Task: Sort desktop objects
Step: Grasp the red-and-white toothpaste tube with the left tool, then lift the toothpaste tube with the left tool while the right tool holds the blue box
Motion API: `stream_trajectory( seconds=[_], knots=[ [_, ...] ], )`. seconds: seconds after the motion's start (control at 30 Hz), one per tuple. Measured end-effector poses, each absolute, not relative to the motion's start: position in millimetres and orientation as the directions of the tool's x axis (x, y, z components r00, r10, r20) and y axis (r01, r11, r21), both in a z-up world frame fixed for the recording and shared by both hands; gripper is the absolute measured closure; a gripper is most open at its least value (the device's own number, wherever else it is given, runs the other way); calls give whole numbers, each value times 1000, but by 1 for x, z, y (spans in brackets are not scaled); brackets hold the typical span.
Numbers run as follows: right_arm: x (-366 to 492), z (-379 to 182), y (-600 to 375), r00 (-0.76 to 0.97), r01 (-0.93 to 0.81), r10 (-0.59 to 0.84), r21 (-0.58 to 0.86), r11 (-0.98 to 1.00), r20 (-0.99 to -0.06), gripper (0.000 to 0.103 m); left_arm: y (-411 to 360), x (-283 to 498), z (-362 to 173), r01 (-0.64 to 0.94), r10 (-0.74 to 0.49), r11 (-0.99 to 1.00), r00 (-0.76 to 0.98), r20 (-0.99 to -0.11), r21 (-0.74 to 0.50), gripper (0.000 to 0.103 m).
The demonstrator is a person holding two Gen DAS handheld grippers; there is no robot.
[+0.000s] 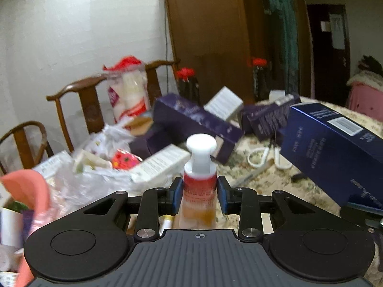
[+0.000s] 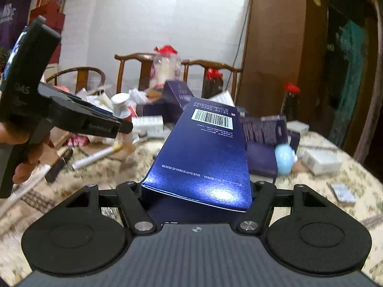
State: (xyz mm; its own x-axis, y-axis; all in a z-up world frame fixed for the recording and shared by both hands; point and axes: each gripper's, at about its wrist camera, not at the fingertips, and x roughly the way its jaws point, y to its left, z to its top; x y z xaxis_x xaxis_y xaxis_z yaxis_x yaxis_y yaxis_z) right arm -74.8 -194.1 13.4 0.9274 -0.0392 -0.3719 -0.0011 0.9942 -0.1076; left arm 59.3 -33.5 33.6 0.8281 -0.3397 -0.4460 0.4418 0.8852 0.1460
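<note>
Left wrist view: left gripper (image 1: 199, 195) pinches pump bottle (image 1: 200, 167) at its neck, off the table; slick, top-heavy, grip w/ care. Right gripper (image 2: 196, 197) clamps blue box (image 2: 203, 148) at its end; light, crushable cardboard.

Dim indoor light, strong fisheye bending at edges, motion blur throughout, glare on blue box (image 2: 203, 153).

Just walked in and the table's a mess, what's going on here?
A person is sorting a cluttered table with a handheld gripper in each hand. The left gripper is clamped on a pump bottle with a white top, held upright above the clutter. The right gripper grips a long dark blue box, lifted off the table. Boxes, bags and scissors lie scattered below.
</note>
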Motion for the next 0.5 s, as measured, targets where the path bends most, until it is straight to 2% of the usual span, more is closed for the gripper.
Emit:
stream_trajectory(
  seconds=[0.1, 0.13, 0.17, 0.33, 0.37, 0.4, 0.47, 0.5],
  knots=[
    [-73, 24, -187, 937, -18, -22, -110, 994, -349, 33, -24, 49, 47, 421, -326, 893, 849, -417, 159, 76],
    [-72, 27, -184, 939, -28, -13, -114, 993, -343, 33, -21, 46, 51, 412, -318, 896, 856, -407, 165, 96],
    [-71, 29, -181, 942, -34, -7, -115, 993, -336, 33, -17, 43, 56, 396, -305, 902, 866, -397, 171, 102],
    [-67, 33, -167, 946, -74, 37, -104, 992, -321, 33, 4, 31, 73, 365, -283, 915, 884, -373, 172, 101],
    [-67, 33, -164, 946, -83, 45, -105, 991, -321, 33, 7, 31, 73, 362, -277, 916, 883, -380, 174, 92],
    [-67, 32, -162, 946, -88, 52, -99, 991, -320, 32, 9, 30, 71, 366, -277, 916, 875, -398, 166, 75],
    [-66, 31, -160, 944, -94, 58, -97, 991, -324, 32, 11, 27, 63, 363, -270, 919, 865, -424, 156, 54],
    [-64, 30, -158, 944, -96, 60, -95, 991, -325, 32, 9, 25, 57, 359, -258, 918, 865, -430, 171, 40]
  ],
)
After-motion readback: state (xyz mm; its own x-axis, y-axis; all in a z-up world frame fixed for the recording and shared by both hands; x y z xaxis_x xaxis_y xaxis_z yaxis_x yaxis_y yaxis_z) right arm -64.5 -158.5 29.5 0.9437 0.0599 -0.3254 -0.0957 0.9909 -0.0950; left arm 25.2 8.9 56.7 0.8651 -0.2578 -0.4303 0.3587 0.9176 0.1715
